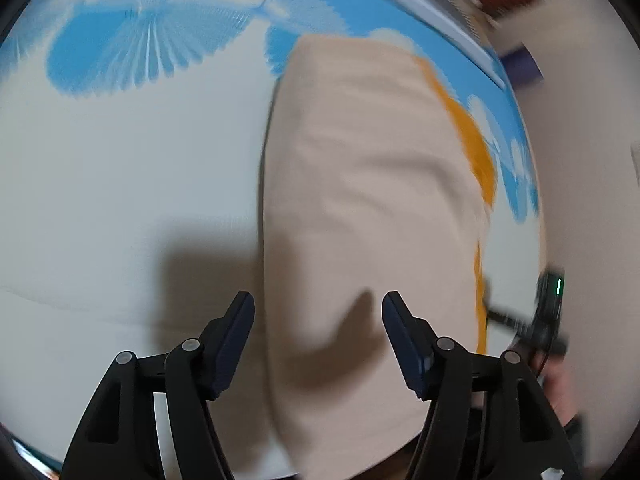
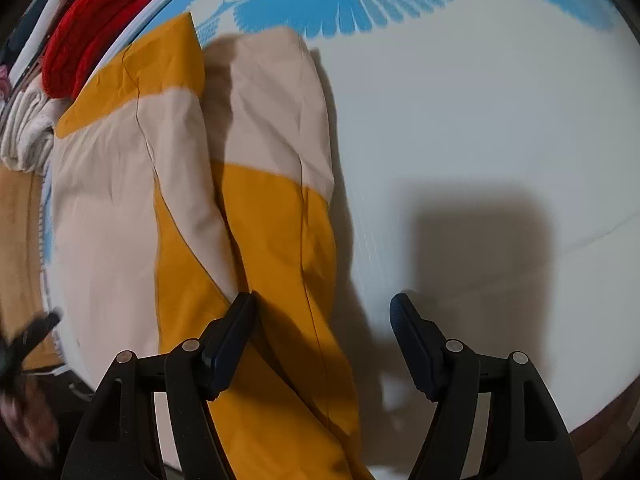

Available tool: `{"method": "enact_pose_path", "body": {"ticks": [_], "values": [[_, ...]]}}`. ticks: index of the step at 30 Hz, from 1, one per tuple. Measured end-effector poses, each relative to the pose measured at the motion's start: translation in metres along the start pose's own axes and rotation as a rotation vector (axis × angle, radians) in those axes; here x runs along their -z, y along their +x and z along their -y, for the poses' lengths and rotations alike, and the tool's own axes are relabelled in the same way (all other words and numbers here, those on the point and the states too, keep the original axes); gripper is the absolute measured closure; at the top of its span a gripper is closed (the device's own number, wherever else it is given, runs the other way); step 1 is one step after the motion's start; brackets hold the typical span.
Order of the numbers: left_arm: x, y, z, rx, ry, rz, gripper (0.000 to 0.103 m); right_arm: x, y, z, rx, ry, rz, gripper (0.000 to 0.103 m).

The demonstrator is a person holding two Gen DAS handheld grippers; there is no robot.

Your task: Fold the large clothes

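Note:
A beige and mustard-yellow garment (image 2: 248, 208) lies folded lengthwise on a white and blue patterned sheet (image 2: 460, 112). In the left wrist view its beige side (image 1: 368, 184) faces up with a yellow edge on the right. My left gripper (image 1: 318, 304) is open and empty above the garment's near end. My right gripper (image 2: 324, 306) is open and empty above the garment's yellow right edge. The right gripper also shows blurred in the left wrist view (image 1: 548, 312).
A red knitted garment (image 2: 100, 20) and a white knitted one (image 2: 28, 132) lie piled beyond the bed's left edge. The sheet (image 1: 120, 180) spreads wide to the left of the garment. A wooden floor (image 2: 20, 240) shows beside the bed.

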State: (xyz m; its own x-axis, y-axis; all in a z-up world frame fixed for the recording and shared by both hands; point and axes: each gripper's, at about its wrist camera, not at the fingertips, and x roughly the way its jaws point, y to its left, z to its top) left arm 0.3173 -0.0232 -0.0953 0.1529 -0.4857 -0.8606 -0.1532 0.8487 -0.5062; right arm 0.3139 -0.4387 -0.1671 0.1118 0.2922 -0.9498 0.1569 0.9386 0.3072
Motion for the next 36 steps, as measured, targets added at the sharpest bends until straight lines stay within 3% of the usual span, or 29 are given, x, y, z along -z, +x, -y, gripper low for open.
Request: {"method": "enact_pose_path", "body": {"ticks": [4, 7, 9, 11, 13, 16, 20, 23, 27, 29, 32, 36], "values": [[-0.028, 0.036, -0.015, 0.060, -0.083, -0.029, 0.026, 0.000, 0.009, -0.009, -0.035, -0.028, -0.019, 0.033], [-0.039, 0.050, -0.019, 0.142, -0.113, -0.038, 0.025, -0.003, 0.015, -0.014, -0.030, -0.029, -0.025, 0.033], [-0.044, 0.058, -0.017, 0.151, -0.107, -0.034, 0.024, -0.005, 0.017, -0.019, -0.026, -0.034, -0.022, 0.033], [-0.047, 0.063, -0.014, 0.158, -0.099, -0.025, 0.024, -0.006, 0.017, -0.024, -0.038, -0.043, -0.008, 0.043], [-0.050, 0.062, -0.009, 0.148, -0.081, 0.005, 0.030, -0.006, 0.019, -0.031, -0.114, -0.027, -0.009, 0.078], [-0.056, 0.045, 0.008, 0.117, -0.022, 0.068, 0.050, -0.007, 0.021, -0.049, -0.121, -0.051, 0.024, 0.093], [-0.079, 0.005, 0.027, 0.095, 0.081, 0.166, 0.056, -0.015, 0.025, -0.075, -0.173, -0.037, 0.072, 0.096], [-0.095, -0.031, 0.014, 0.096, 0.069, 0.242, 0.056, -0.032, 0.027, -0.108, -0.223, -0.054, 0.130, 0.096], [-0.120, -0.063, -0.007, 0.034, 0.065, 0.327, 0.056, -0.053, 0.033, -0.162, -0.289, -0.094, 0.203, 0.097], [-0.129, -0.071, -0.025, -0.016, 0.025, 0.349, 0.052, -0.059, 0.039, -0.189, -0.270, -0.122, 0.221, 0.097], [-0.130, -0.081, -0.047, -0.064, -0.035, 0.367, 0.051, -0.065, 0.047, -0.207, -0.155, -0.130, 0.238, 0.090], [-0.114, -0.104, -0.041, -0.056, 0.046, 0.401, 0.050, -0.064, 0.015, -0.180, -0.078, -0.121, 0.310, 0.076]]}}
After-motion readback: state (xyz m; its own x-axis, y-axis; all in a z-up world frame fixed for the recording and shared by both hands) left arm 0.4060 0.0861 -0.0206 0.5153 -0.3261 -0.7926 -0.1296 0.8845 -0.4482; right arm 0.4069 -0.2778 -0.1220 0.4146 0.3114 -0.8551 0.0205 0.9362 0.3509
